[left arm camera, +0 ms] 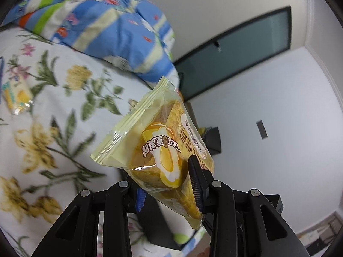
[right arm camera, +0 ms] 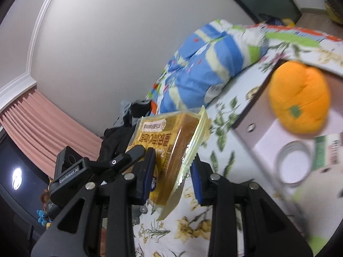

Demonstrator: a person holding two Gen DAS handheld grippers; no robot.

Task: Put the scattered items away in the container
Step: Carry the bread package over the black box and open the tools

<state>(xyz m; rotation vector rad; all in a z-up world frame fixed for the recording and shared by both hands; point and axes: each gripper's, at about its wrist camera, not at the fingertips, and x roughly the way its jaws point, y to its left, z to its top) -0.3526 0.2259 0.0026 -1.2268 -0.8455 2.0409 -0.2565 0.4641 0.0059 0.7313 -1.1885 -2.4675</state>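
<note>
My left gripper (left arm camera: pixel 169 184) clamps bread packet (left arm camera: pixel 154 141); right gripper (right arm camera: pixel 171 171) clamps second bread packet (right arm camera: pixel 169 150). Container (right arm camera: pixel 257 132) holds plush orange (right arm camera: pixel 299 97), tape roll (right arm camera: pixel 293 163); one snack packet (left arm camera: pixel 18 95) left on bed (left arm camera: pixel 64 128).

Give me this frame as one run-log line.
left tool: shut on bread packet | right tool: shut on cake packet | box: holds plush orange

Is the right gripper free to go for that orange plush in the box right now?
Probably not yet. The right gripper is shut on a packaged bread, so its jaws are full. The orange plush lies uncovered in the box, so nothing else blocks it.
</note>
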